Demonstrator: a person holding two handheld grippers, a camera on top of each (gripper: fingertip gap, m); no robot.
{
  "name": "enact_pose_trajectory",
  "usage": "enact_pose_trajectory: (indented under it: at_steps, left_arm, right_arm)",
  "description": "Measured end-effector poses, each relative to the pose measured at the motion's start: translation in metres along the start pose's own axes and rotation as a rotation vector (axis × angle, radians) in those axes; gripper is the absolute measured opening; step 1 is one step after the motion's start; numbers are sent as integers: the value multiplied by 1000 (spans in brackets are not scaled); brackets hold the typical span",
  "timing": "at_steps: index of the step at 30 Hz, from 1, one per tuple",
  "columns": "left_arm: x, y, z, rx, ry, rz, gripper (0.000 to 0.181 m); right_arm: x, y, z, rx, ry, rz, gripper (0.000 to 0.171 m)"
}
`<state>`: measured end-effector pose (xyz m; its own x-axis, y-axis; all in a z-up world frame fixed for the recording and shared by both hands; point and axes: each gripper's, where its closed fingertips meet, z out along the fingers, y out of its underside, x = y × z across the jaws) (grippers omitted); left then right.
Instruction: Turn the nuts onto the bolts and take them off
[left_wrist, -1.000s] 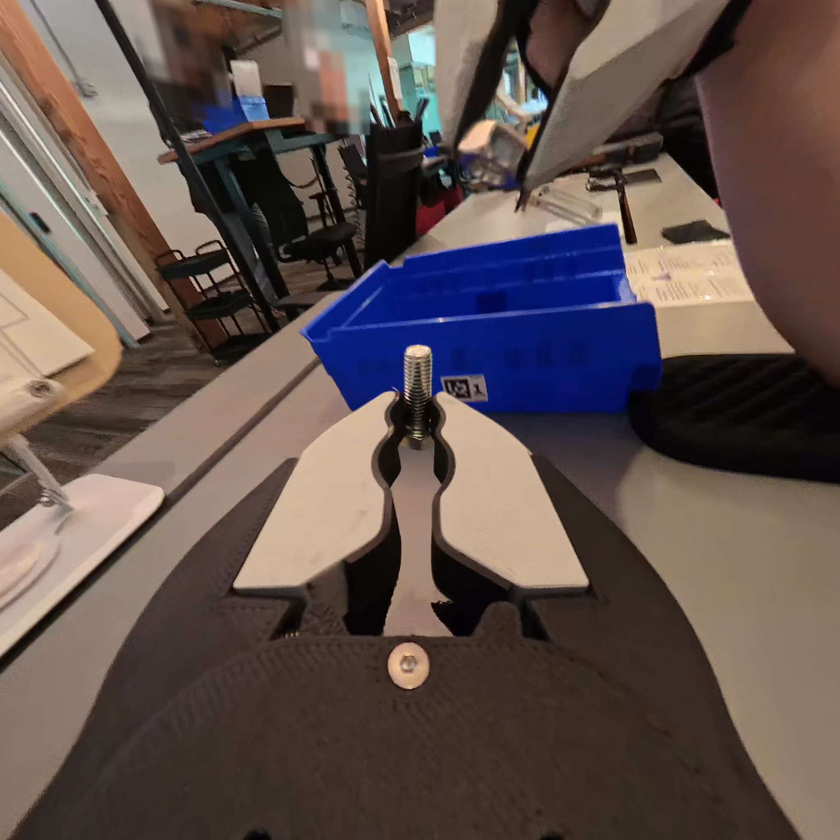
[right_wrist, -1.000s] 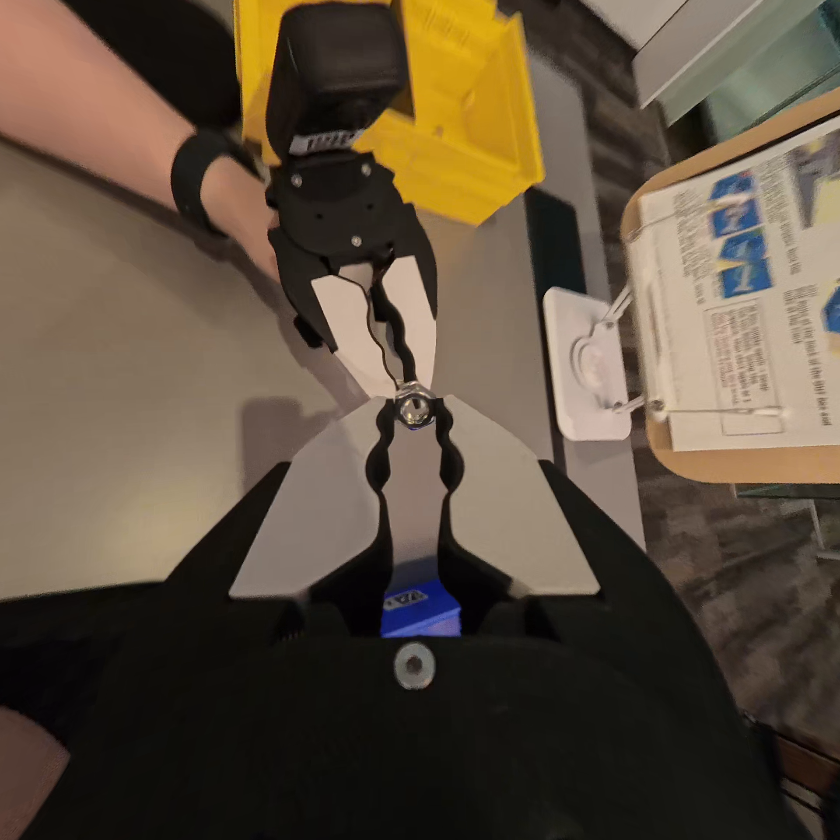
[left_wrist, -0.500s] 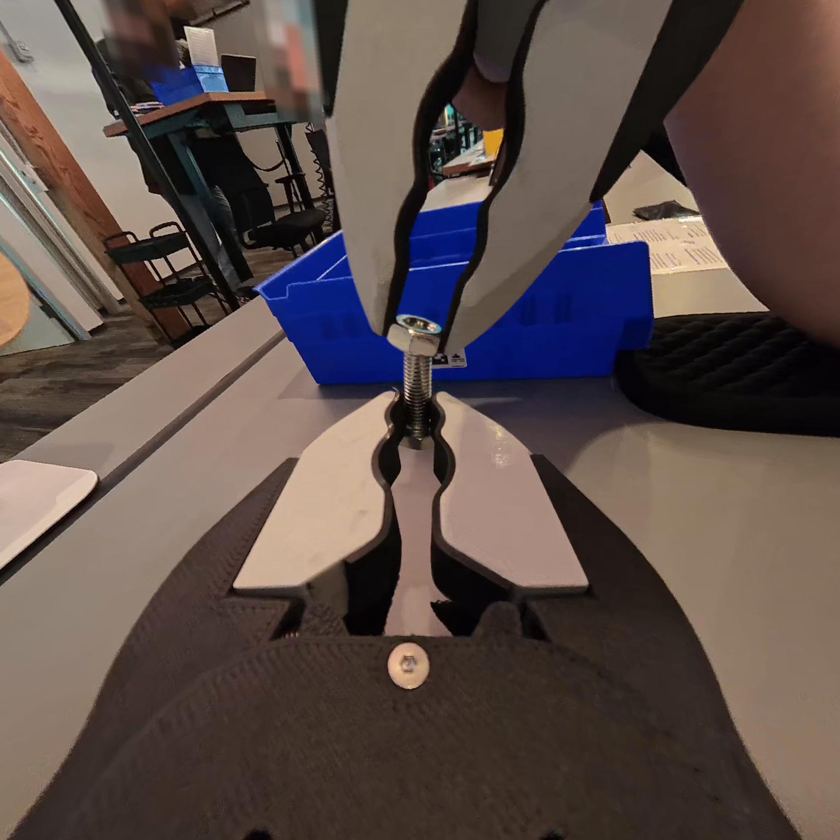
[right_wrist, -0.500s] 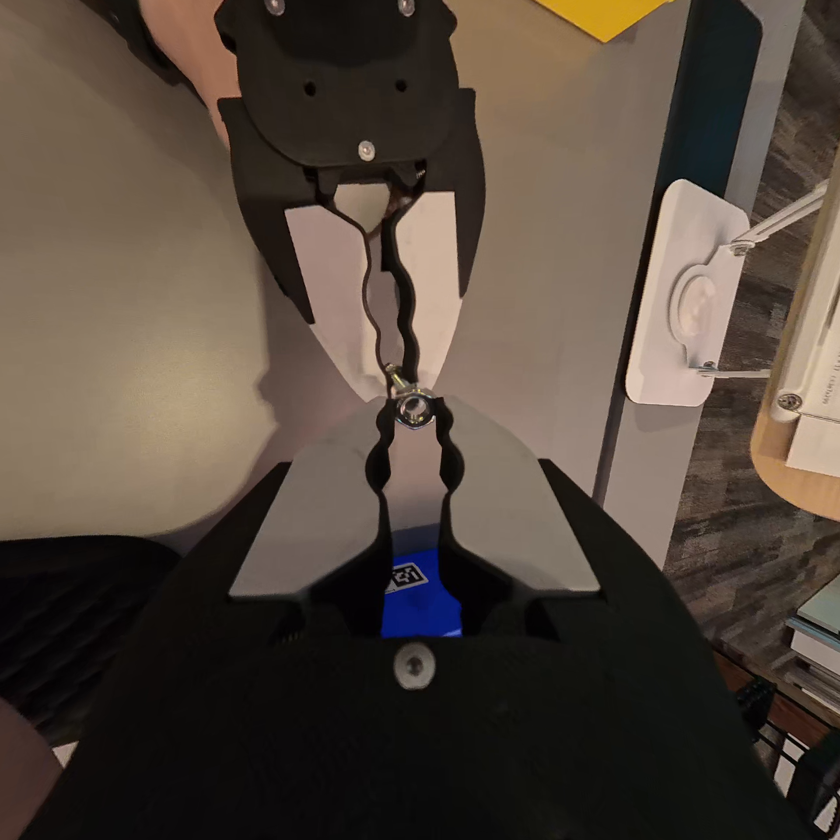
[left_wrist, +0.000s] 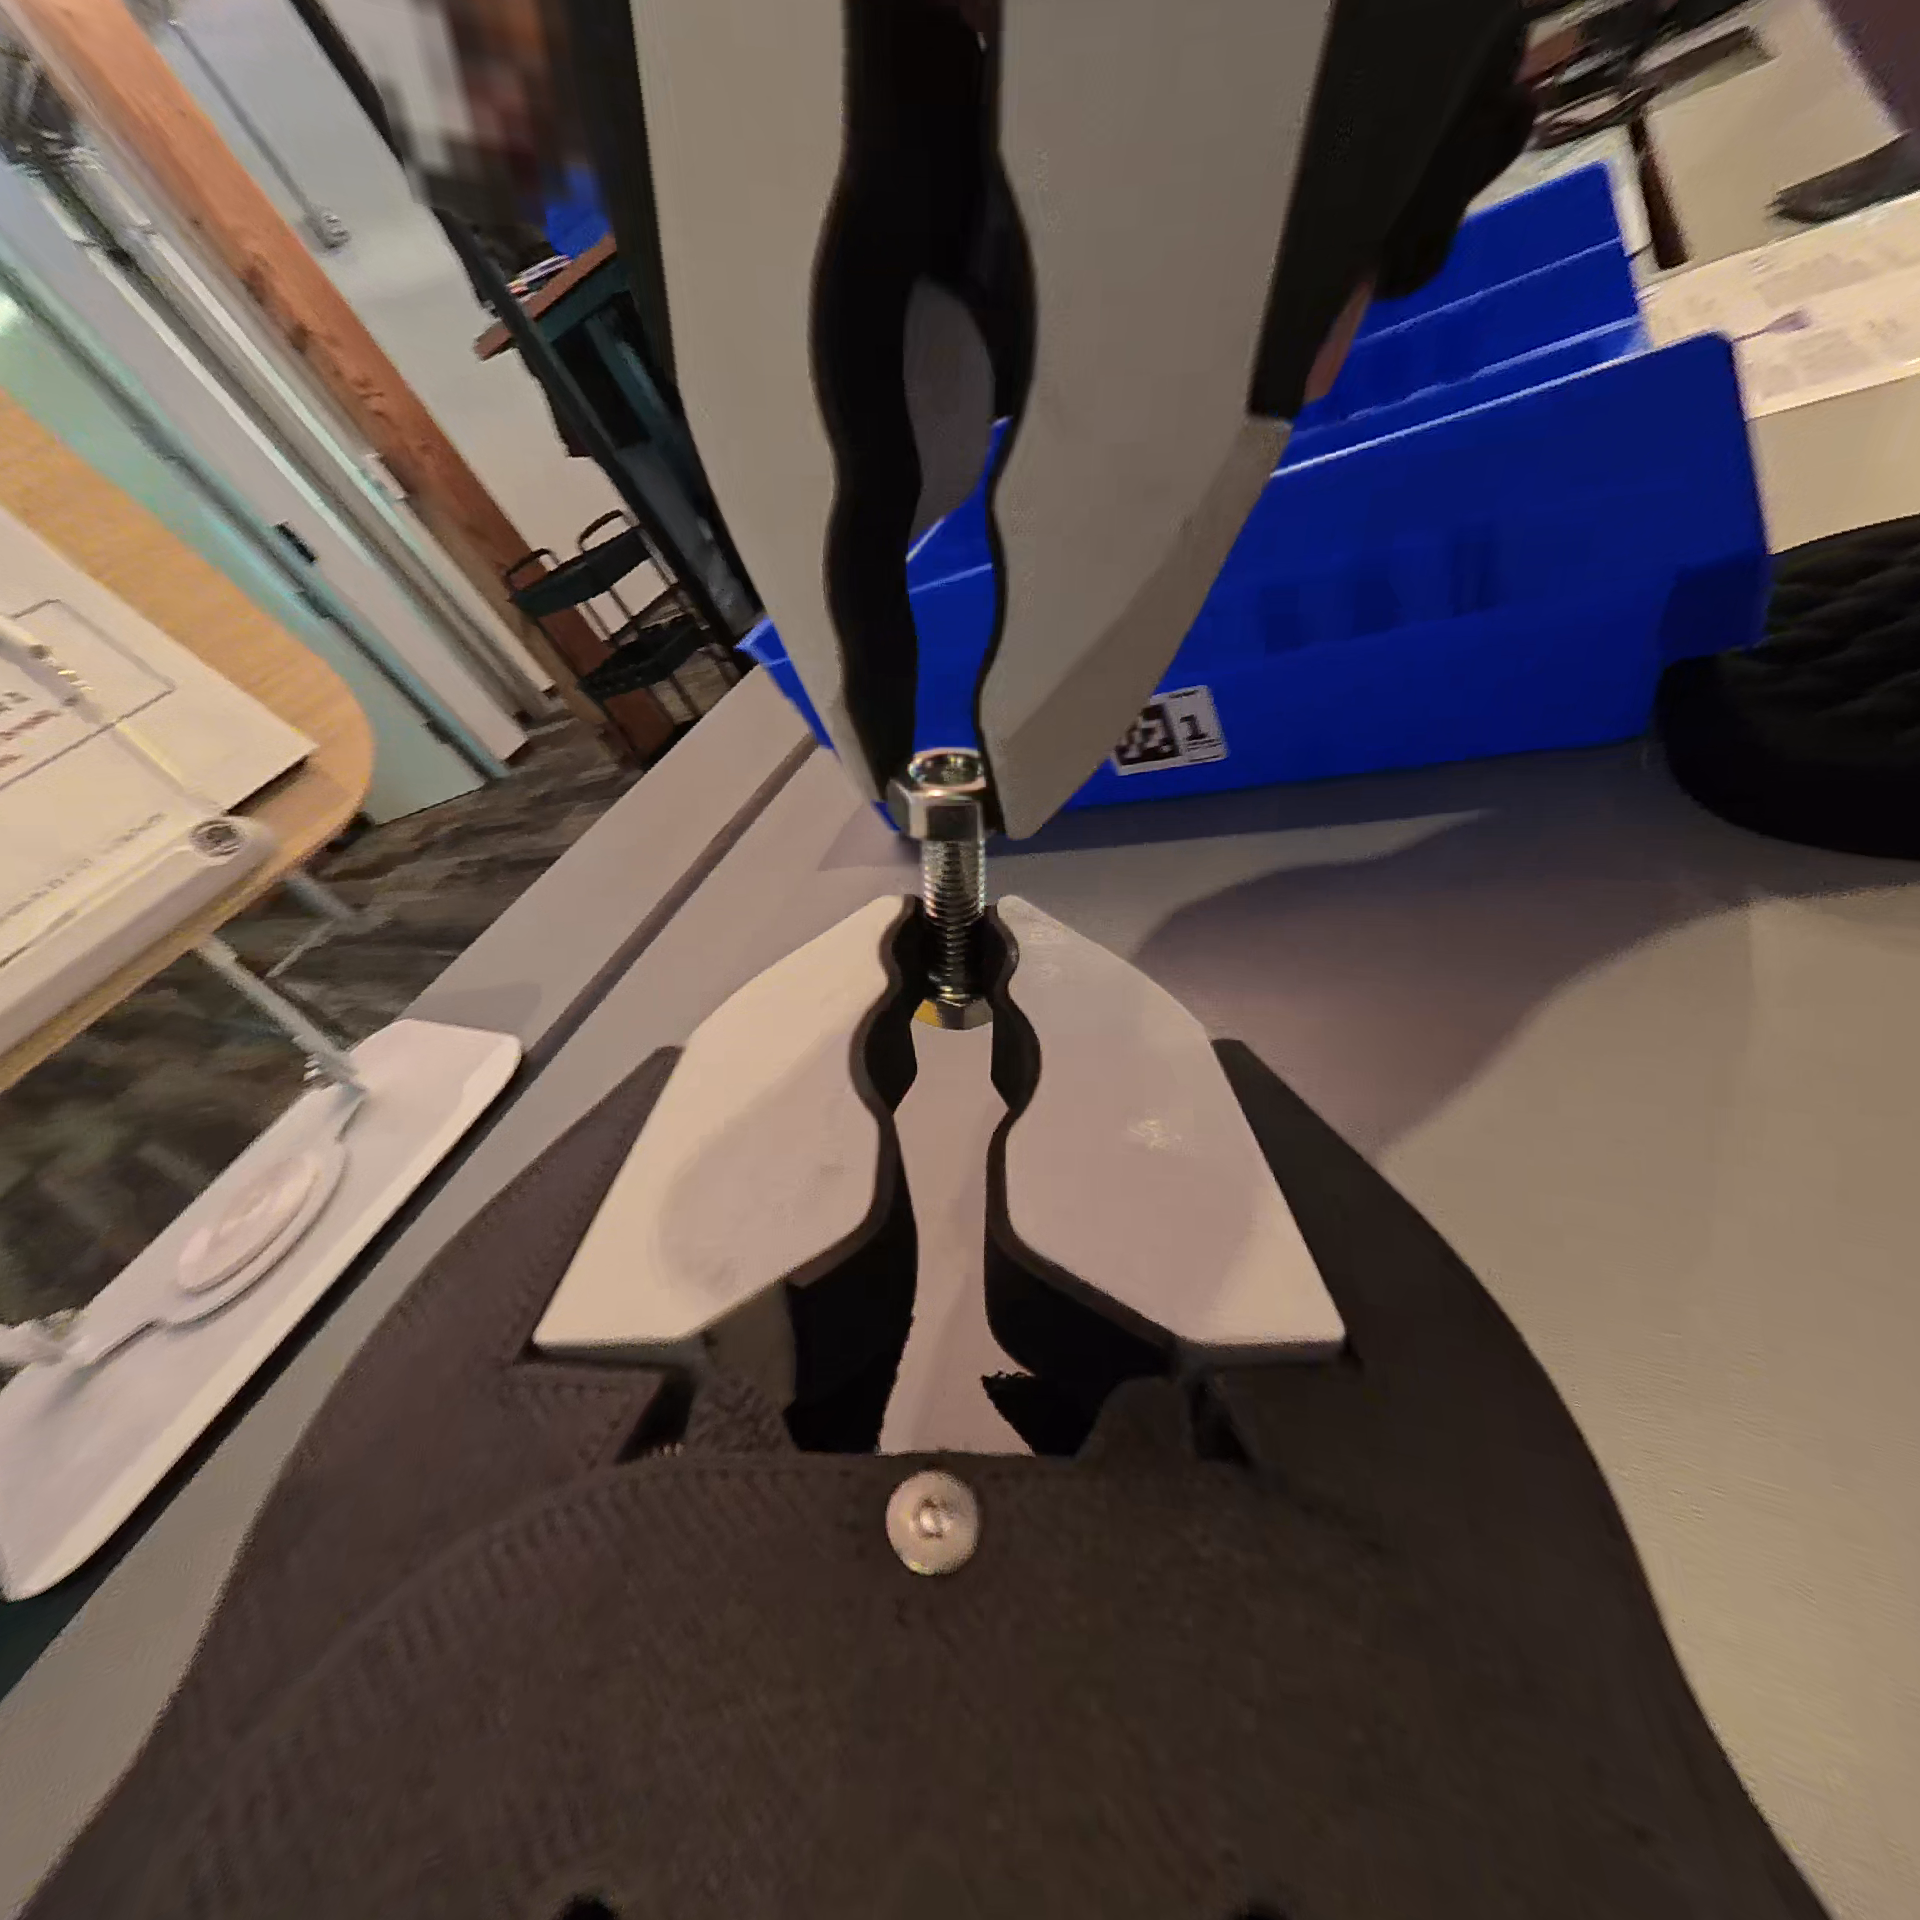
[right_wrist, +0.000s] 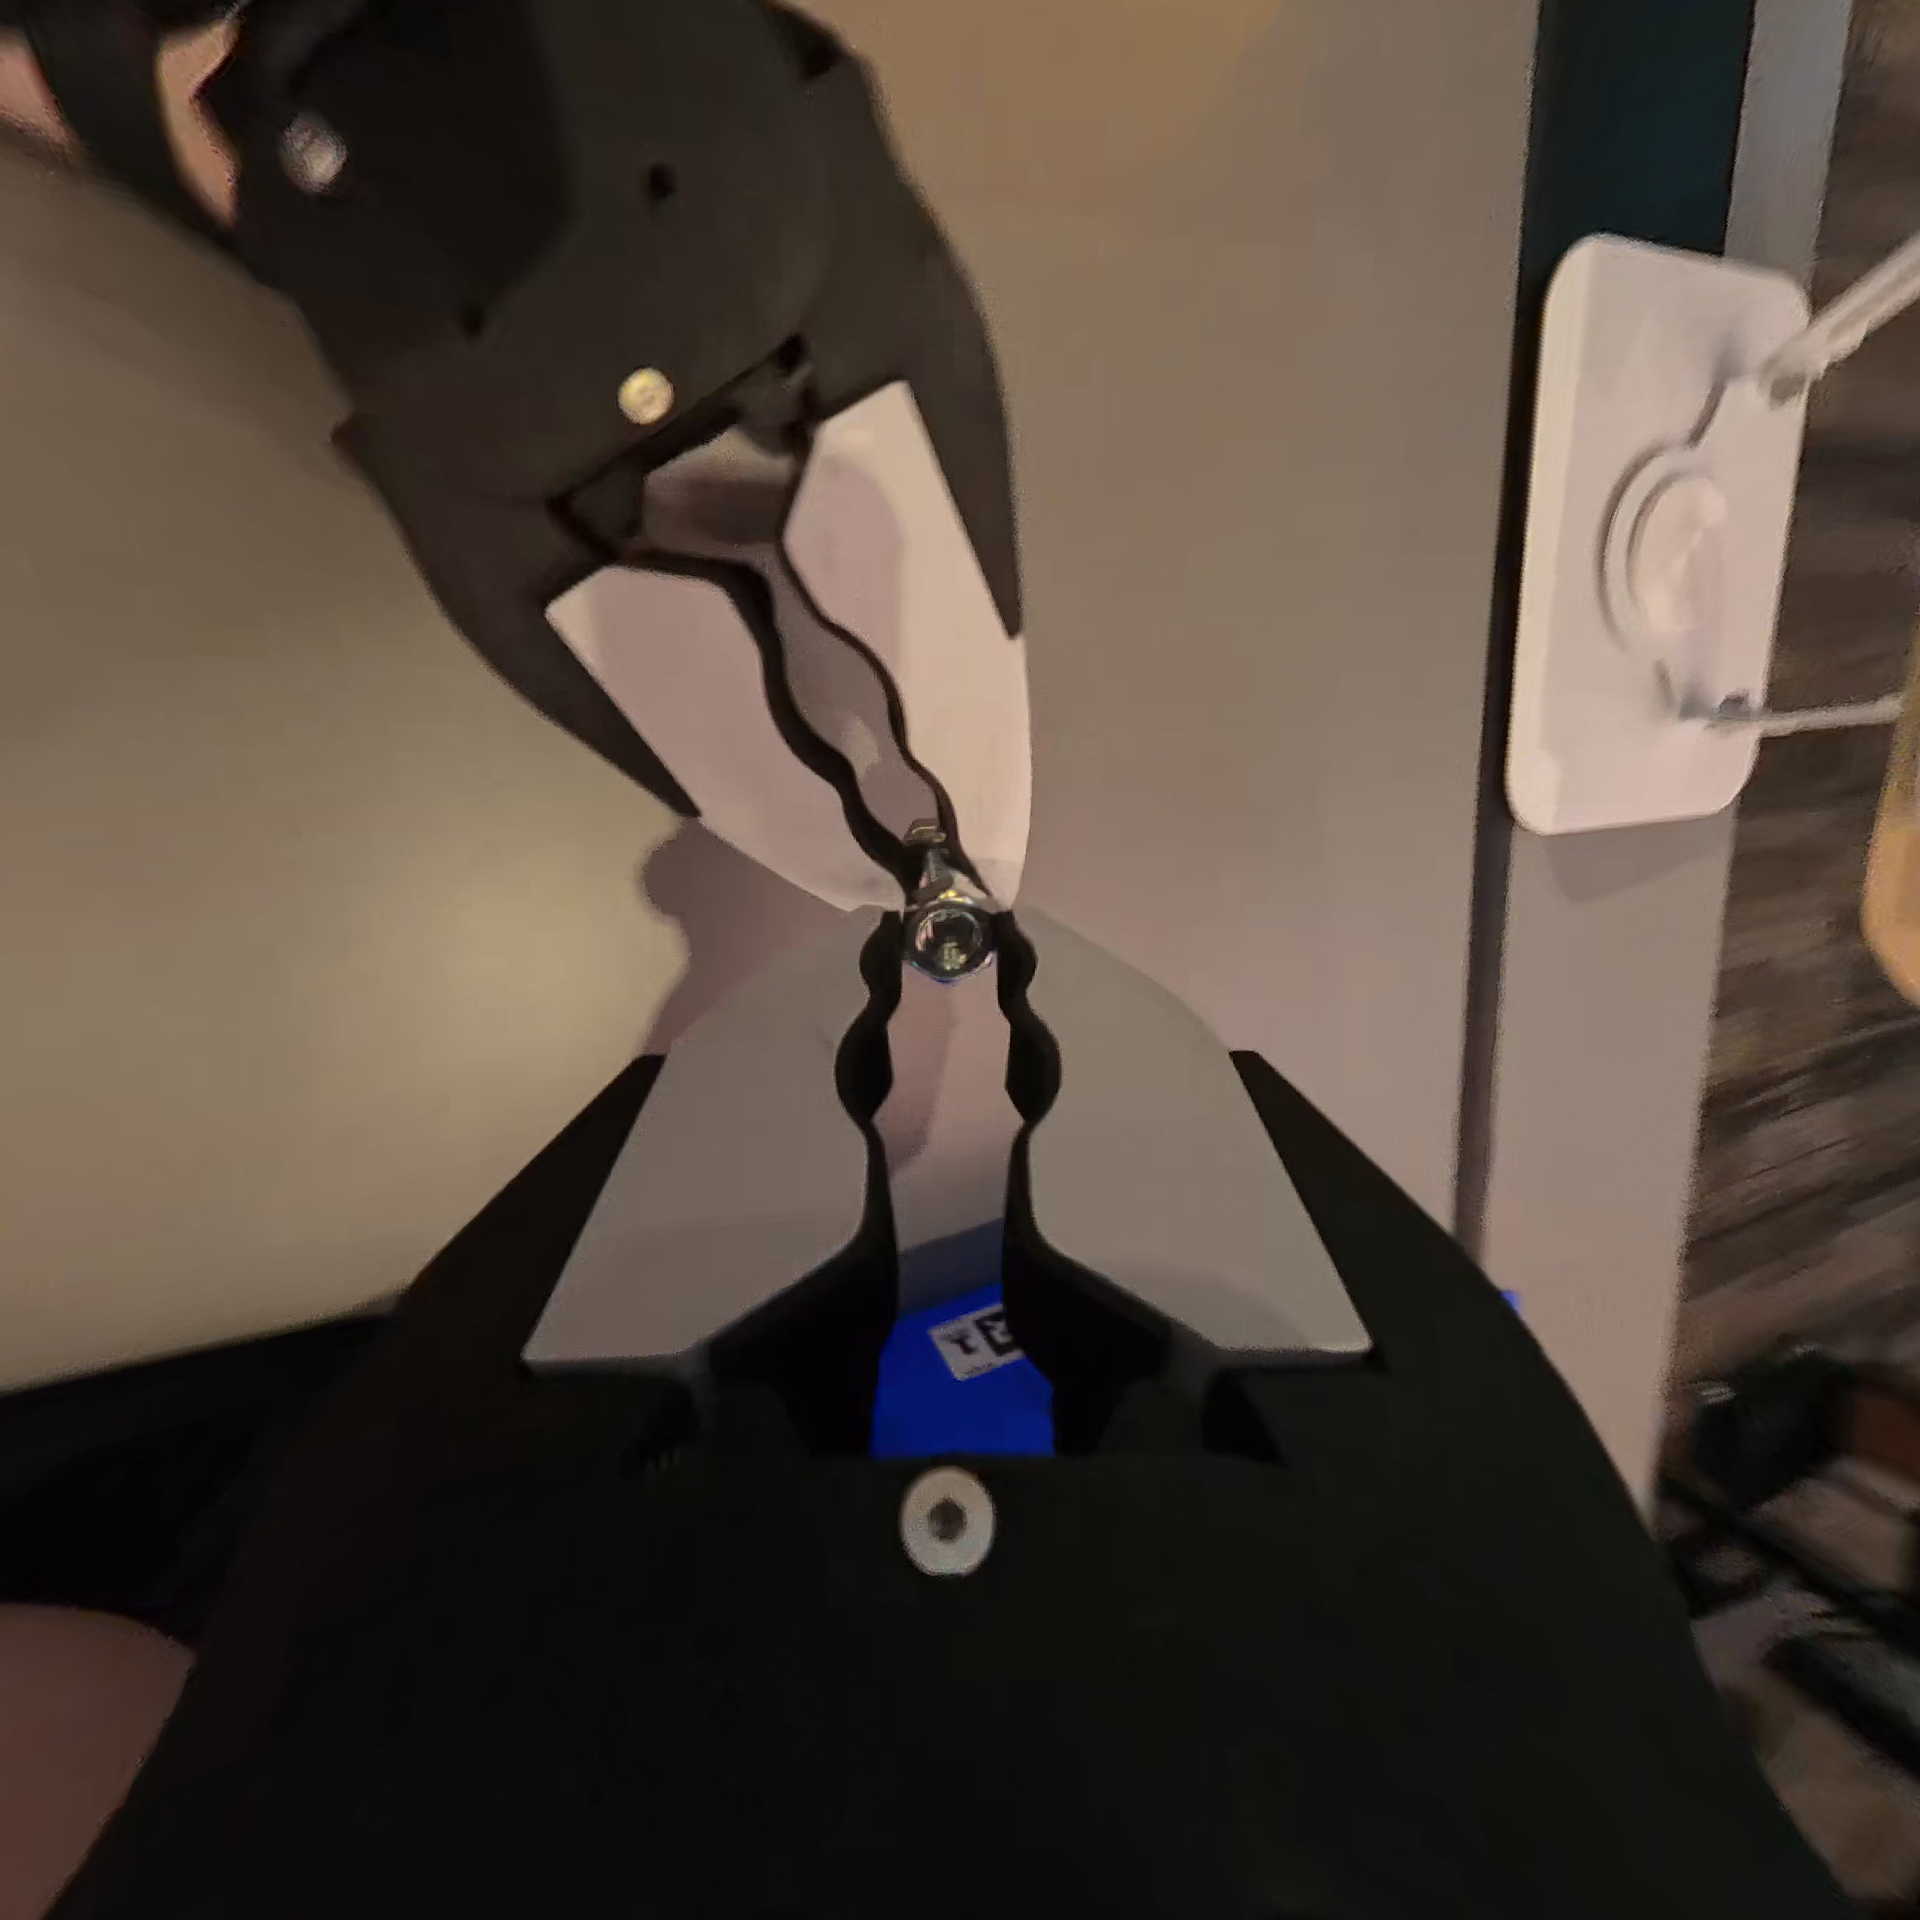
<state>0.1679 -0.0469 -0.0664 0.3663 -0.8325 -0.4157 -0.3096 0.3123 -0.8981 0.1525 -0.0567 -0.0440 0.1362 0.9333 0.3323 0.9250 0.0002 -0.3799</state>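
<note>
Above the grey tabletop (left_wrist: 1558, 1195), a bolt (left_wrist: 948, 940) is clamped upright in the left gripper (left_wrist: 948, 920), and the hex nut (left_wrist: 938, 805) pinched by the right gripper (right_wrist: 943, 925) is best kept square while turned.

Right gripper (left_wrist: 943, 805) above left gripper (left_wrist: 948, 935) (tip-to-tip) — jaws clamped.

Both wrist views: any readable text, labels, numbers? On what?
White sticker on the blue plastic bin: code square and one character; not quoting it.
White printed sheet behind the bin: too blurred to read.
White sheet on the wooden board, left: too blurred.
</note>
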Motion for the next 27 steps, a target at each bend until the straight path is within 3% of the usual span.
enact_pose_trajectory:
  at_steps: [1, 6, 13, 24, 27]
  left_arm:
    - [-4, 1, -1, -6, -26, 1, 9]
    - [-20, 7, -3, -38, -107, -33, 9]
    - [-28, 14, -4, -79, -147, -31, 9]
    - [-34, 4, -8, -1, -116, -170, 9]
    - [-37, 5, -10, 8, -116, -199, 9]
  right_arm:
    - [3, -2, 1, 8, -12, 67, 18]
    - [15, -11, 8, 50, -42, 348, 18]
    - [22, -13, 15, 72, -68, 588, 19]
    - [29, -25, 5, 196, -95, 590, 20]
    - [35, -29, -1, 243, -57, 565, 29]
